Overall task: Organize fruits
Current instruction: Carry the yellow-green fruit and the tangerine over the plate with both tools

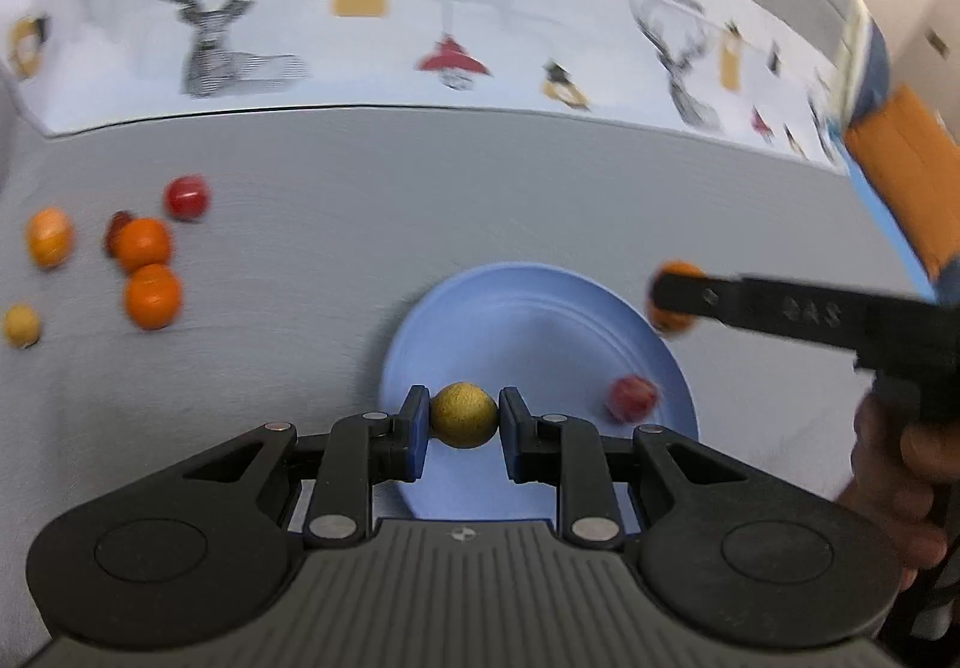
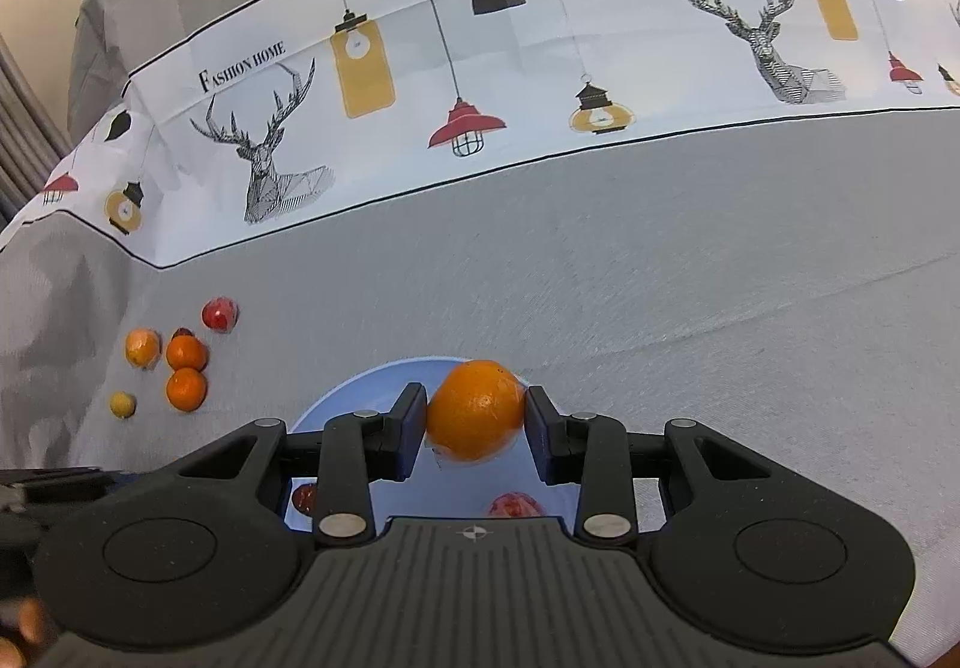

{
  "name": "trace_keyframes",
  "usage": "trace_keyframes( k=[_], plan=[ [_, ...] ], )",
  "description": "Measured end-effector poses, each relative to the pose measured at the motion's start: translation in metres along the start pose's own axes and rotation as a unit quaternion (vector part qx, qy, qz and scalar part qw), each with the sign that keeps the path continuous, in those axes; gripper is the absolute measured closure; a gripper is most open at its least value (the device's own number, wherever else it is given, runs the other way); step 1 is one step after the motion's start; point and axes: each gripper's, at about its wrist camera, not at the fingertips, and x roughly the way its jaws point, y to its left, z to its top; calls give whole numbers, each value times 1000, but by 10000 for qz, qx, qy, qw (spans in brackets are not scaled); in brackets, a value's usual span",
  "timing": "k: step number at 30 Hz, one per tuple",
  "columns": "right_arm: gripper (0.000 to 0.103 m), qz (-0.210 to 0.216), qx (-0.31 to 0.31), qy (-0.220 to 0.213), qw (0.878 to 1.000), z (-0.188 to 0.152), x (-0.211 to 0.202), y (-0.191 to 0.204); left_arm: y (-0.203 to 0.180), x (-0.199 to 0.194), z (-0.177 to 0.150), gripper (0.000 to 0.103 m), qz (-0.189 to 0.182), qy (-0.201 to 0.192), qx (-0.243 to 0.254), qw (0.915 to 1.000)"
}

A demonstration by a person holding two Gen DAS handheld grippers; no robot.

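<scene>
**Two fruits held over the blue plate**

A small yellow-brown fruit (image 1: 464, 415) sits low in the centre of the left wrist view, over the near part of a blue plate (image 1: 516, 320); a red fruit (image 1: 631, 397) lies on the plate toward its right side; in the right wrist view a second red fruit (image 2: 305, 499) shows on the plate's left, partly hidden by the linkage. An orange (image 2: 475, 409) hangs over the plate's far rim in the right wrist view. At the left edge of both views loose fruit lies on the grey tablecloth (image 2: 660, 278): two oranges (image 1: 144, 245) touching, a red fruit (image 1: 187, 197) above them, a paler orange fruit (image 1: 50, 236) and a small yellow one (image 1: 22, 325), well apart from the plate; a white band printed with deer and lamps (image 2: 540, 56) crosses the upper frame. The left gripper (image 1: 464, 419) is closed narrowly, both pads touching the yellow-brown fruit; the right gripper (image 2: 477, 416) is wider, clamped on the orange.
</scene>
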Motion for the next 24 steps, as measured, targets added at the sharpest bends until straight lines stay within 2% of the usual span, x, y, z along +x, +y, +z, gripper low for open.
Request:
trace_keyframes(
  k=[6, 24],
  plan=[
    [66, -77, -199, 41, 9998, -1, 5, 3, -16, 15, -4, 76, -80, 147, 482, 9987],
    [66, -132, -534, 105, 9984, -4, 14, 12, -21, 29, -3, 76, -35, 329, 797, 9963]
  ],
)
